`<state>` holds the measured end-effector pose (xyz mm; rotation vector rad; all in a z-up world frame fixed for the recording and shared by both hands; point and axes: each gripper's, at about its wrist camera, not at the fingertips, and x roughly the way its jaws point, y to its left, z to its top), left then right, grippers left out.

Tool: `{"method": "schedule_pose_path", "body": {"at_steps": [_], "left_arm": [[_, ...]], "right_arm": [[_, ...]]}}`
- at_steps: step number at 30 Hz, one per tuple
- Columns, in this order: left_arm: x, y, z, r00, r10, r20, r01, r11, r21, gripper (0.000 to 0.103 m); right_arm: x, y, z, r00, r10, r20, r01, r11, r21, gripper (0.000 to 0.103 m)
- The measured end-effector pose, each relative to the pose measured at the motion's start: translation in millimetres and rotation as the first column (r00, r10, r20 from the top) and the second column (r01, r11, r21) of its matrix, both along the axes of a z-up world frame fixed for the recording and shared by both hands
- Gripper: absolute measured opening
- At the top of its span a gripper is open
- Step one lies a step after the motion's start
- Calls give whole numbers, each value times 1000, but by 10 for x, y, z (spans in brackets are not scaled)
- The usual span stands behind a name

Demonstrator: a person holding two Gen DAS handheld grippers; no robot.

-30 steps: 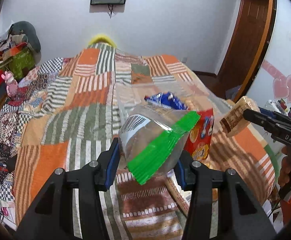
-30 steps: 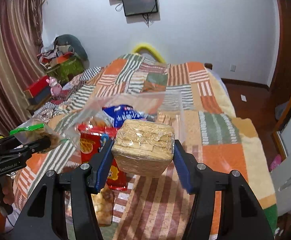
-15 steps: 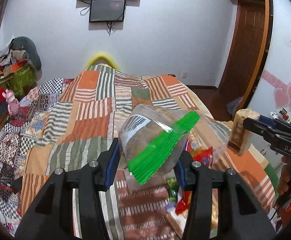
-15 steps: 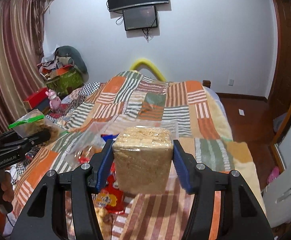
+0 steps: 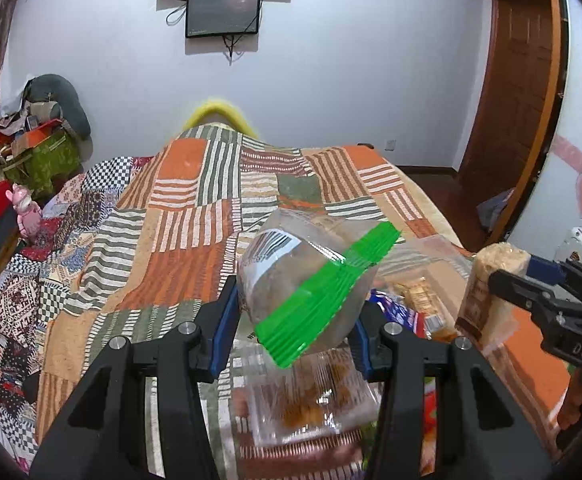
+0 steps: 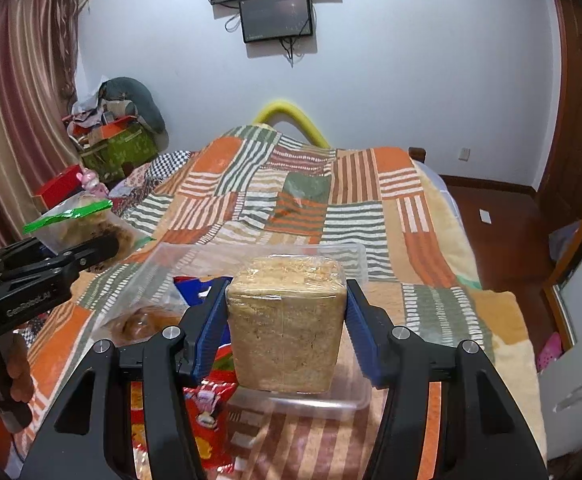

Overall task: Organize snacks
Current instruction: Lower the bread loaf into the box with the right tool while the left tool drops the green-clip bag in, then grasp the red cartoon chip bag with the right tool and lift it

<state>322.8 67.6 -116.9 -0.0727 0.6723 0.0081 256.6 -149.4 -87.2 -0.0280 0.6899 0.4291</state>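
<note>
Left gripper (image 5: 295, 316): clamped on green-sealed bag (image 5: 311, 284), centre frame.
Right gripper (image 6: 285, 320): clamped on wrapped biscuit block (image 6: 287, 320).
Open room: patchwork bedspread (image 5: 179, 240) bare upper left.
Change: both raised; clear container (image 6: 331, 396) now beneath the block.

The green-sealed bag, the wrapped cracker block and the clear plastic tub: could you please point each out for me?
green-sealed bag (image 5: 311, 280), left wrist view, clear front above the seal.
wrapped cracker block (image 6: 285, 328), right wrist view, front face.
clear plastic tub (image 6: 323, 402), right wrist view, near rim.
</note>
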Motion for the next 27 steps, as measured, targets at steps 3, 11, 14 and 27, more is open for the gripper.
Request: {"method": "schedule_pose_path", "body": {"at_steps": [3,11,14,27], "left_arm": [[95,-19,-100,1000,-10,-22,9,1000,-13,48],[222,-87,-311,995,-42,-89,41,999,-19,49],[221,-94,-334,994,-52,-99,49,998,-28,51],[-168,-67,36,997,-71,-3,71,996,-50,70]], "right_arm": [[71,18,-84,999,4,-32,-4,1000,-5,53],[130,69,-224,996,25,-81,-27,999,-23,53],[155,81,-230,995,36,-90,-38,999,-15,53],[-103,6,2,996,83,-46,-81,996,30,59]]}}
